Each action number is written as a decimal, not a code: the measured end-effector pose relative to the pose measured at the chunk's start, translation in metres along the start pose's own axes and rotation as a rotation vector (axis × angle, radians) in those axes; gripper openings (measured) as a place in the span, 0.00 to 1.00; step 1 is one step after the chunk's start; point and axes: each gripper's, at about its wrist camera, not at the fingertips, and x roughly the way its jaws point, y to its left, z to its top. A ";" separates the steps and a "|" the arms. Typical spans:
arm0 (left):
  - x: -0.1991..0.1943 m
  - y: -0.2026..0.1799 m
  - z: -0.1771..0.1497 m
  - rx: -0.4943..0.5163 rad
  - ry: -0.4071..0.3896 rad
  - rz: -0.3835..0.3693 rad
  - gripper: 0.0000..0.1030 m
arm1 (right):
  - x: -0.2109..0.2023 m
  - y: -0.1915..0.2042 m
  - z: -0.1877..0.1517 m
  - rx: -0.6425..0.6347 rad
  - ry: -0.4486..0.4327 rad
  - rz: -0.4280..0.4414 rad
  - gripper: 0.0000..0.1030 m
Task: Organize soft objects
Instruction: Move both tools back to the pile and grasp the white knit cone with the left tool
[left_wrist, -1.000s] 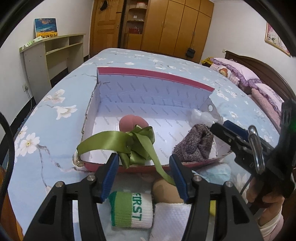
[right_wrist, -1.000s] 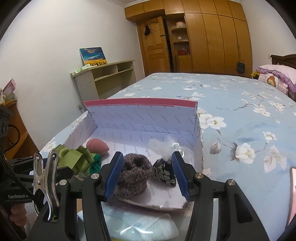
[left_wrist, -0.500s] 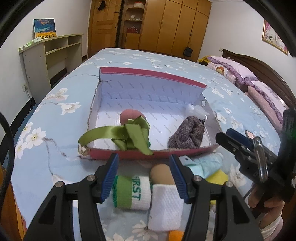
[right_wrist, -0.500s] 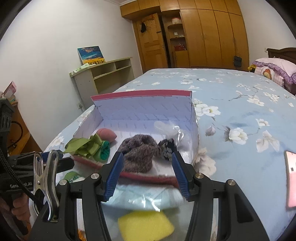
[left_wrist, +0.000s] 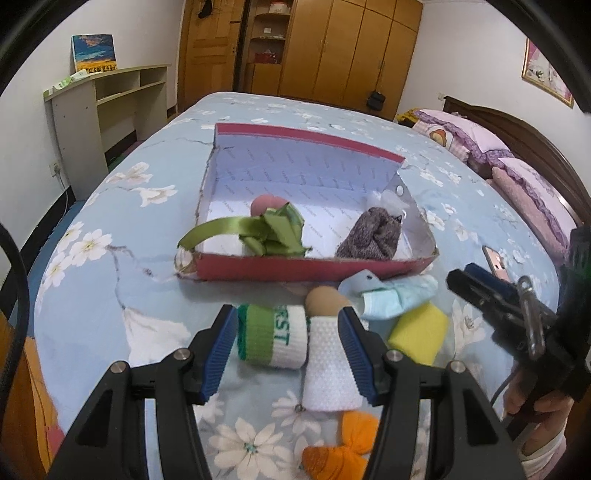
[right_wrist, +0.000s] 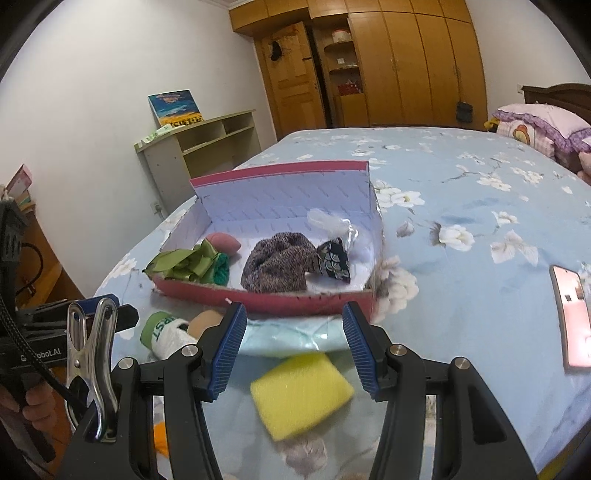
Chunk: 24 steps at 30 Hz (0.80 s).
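A red-edged cardboard box (left_wrist: 295, 267) (right_wrist: 280, 299) lies open on the bed. It holds a green ribbon (left_wrist: 273, 232) (right_wrist: 184, 262), a pink sponge egg (left_wrist: 264, 203), a grey knit item (left_wrist: 373, 238) (right_wrist: 277, 266) and a dark patterned pouch (right_wrist: 332, 260). In front of the box lie a green-white wristband (left_wrist: 275, 336) (right_wrist: 162, 330), a white cloth (left_wrist: 328, 365), a tan egg sponge (left_wrist: 325, 301), a light blue packet (left_wrist: 395, 297) (right_wrist: 291, 336), a yellow sponge (left_wrist: 419, 332) (right_wrist: 301, 393) and an orange bow (left_wrist: 343, 446). My left gripper (left_wrist: 288, 354) is open above the wristband and white cloth. My right gripper (right_wrist: 295, 349) is open above the yellow sponge.
A pink phone (right_wrist: 570, 317) (left_wrist: 496, 262) lies on the floral bedspread (left_wrist: 110, 295) to the right of the box. Pillows (left_wrist: 476, 140) are at the far right, a shelf unit (left_wrist: 107, 107) stands by the left wall, and wardrobes (right_wrist: 388, 62) are behind.
Both grippers have pulled back from the box toward the near edge of the bed. The loose items in front of the box have come into view; both stay open and empty.
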 end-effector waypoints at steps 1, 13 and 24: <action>-0.001 0.001 -0.003 -0.002 0.003 0.002 0.58 | -0.002 0.000 -0.001 0.001 -0.001 -0.005 0.54; 0.008 0.006 -0.019 -0.024 0.058 -0.009 0.58 | -0.009 0.002 -0.025 -0.004 0.038 -0.002 0.54; 0.026 -0.027 -0.037 0.017 0.147 -0.068 0.58 | 0.001 -0.010 -0.037 -0.005 0.072 0.003 0.54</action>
